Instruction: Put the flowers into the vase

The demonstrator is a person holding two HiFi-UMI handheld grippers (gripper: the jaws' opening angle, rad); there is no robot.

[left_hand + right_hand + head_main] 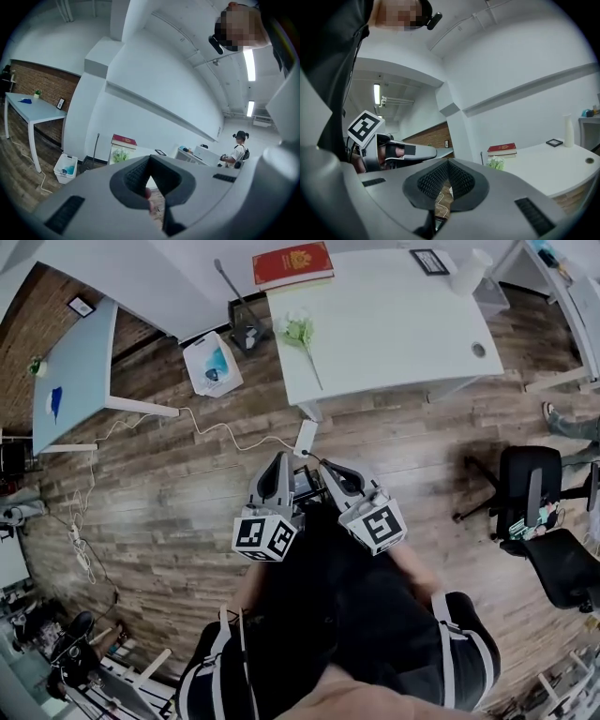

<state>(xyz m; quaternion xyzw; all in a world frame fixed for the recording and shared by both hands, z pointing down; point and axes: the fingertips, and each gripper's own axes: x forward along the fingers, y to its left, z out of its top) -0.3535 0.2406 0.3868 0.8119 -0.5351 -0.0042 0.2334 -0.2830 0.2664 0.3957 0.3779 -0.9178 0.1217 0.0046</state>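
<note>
Nothing is in hand yet; I take this for the approach, before any pick-up. The person stands on the wooden floor, well back from the white desk surface (394, 324), with both tools held close to the body and side by side, pointing towards it. The left gripper (278, 461) has its fingers brought together on nothing, and the right gripper (330, 471) is the same, tips pressed shut and empty. The single pale green-and-white flower on a long thin stem (298, 332) lies flat near the left edge of the surface, its head just in front of a red hardback book (292, 263) and its stem trailing towards the near edge. The tall white vase (469, 270) stands upright at the far right corner, well apart from the flower. To my eye the next move calls for closing in on the surface, spreading one pair of fingers, and nipping the stem low enough that the flower can be tipped upright. Then comes the carry across to the vase, with the stem end threaded into its mouth, which looks narrow from here. The other tool could steady the vase.
</note>
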